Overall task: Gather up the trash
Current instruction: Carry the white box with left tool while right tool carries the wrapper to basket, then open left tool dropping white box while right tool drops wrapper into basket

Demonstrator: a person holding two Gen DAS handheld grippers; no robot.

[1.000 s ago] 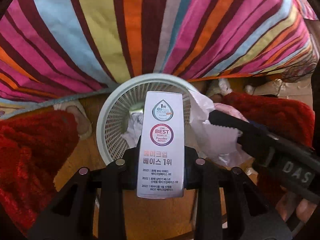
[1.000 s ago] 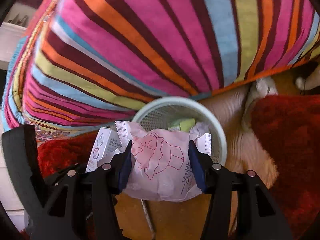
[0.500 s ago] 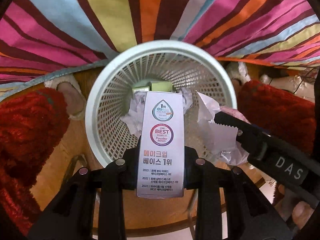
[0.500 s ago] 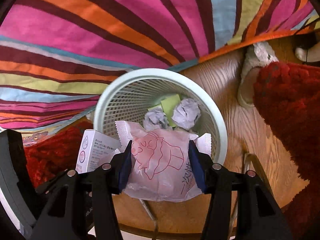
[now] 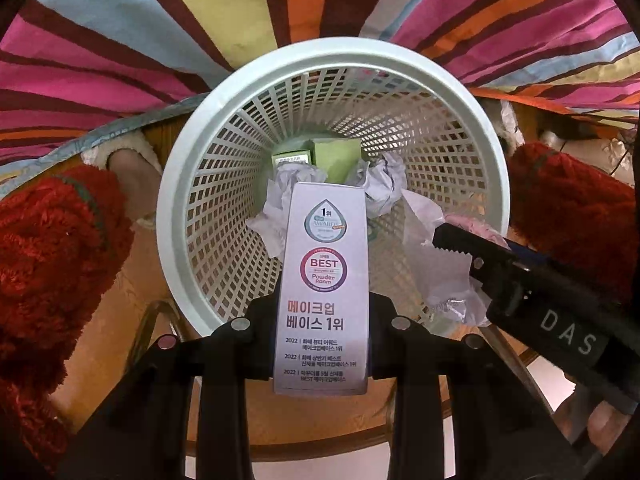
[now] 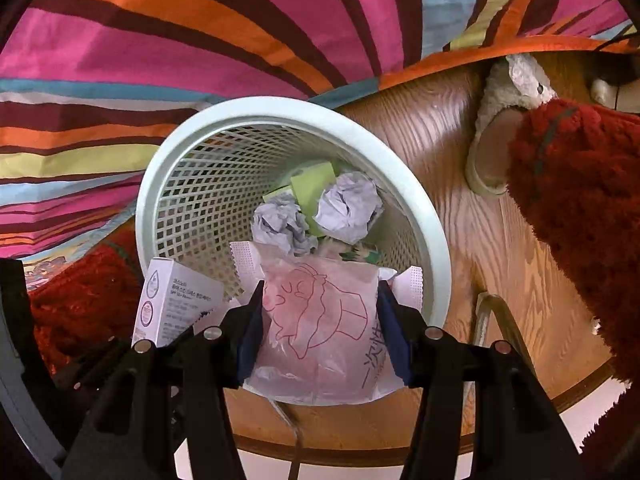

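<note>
A pale lattice waste basket (image 5: 188,216) (image 6: 420,220) stands on the wooden floor below both grippers. Crumpled paper (image 6: 348,210) and a green box (image 5: 334,158) lie inside it. My left gripper (image 5: 322,312) is shut on a tall white cosmetics carton (image 5: 324,280) printed "BEST", held upright over the basket's mouth. In the right wrist view my right gripper (image 6: 320,312) is shut on a pink plastic packet (image 6: 320,320) with a drawn figure, above the basket's near rim. The carton (image 6: 176,304) shows at the left of that view, and the right gripper's finger (image 5: 480,252) with the packet shows in the left wrist view.
A striped bedspread (image 5: 160,20) (image 6: 200,20) hangs right behind the basket. Red fluffy sleeves or cloth (image 5: 52,260) (image 6: 580,220) flank it on both sides. A slipper (image 6: 500,132) lies on the floor at the right, another slipper (image 5: 132,168) at the left.
Both grippers have come down and tilted over the basket, which now looks larger and shows its contents. Carton and packet stay gripped.
</note>
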